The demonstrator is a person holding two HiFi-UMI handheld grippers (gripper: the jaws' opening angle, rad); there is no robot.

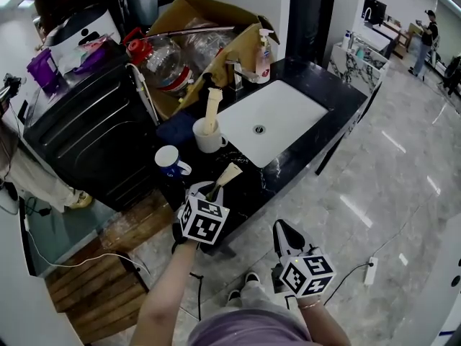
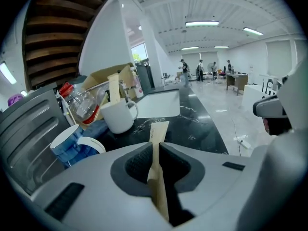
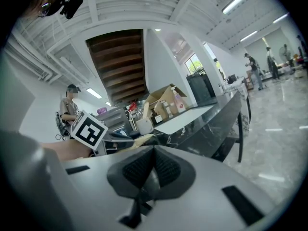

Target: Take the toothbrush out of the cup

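Note:
My left gripper [image 1: 211, 190] is shut on a beige wrapped toothbrush [image 1: 229, 174], low over the black counter's [image 1: 338, 99] near end. In the left gripper view the toothbrush [image 2: 158, 133] is pinched between the pads and sticks out forward past the gripper [image 2: 155, 150]. A white cup [image 1: 209, 135] stands further back beside the sink, with a second beige toothbrush [image 1: 212, 107] upright in it; the same cup [image 2: 117, 117] shows ahead of the left jaws. My right gripper [image 1: 286, 231] hangs off the counter's edge over the floor, shut and empty, as the right gripper view [image 3: 154, 150] confirms.
A blue-and-white mug [image 1: 170, 161] sits just left of the held toothbrush. A white sink [image 1: 270, 117] fills the counter's middle. Behind are a cardboard box [image 1: 209, 27] of bottles and a soap bottle [image 1: 263, 56]. A black appliance [image 1: 86, 135] stands at left. A power strip [image 1: 372, 271] lies on the floor.

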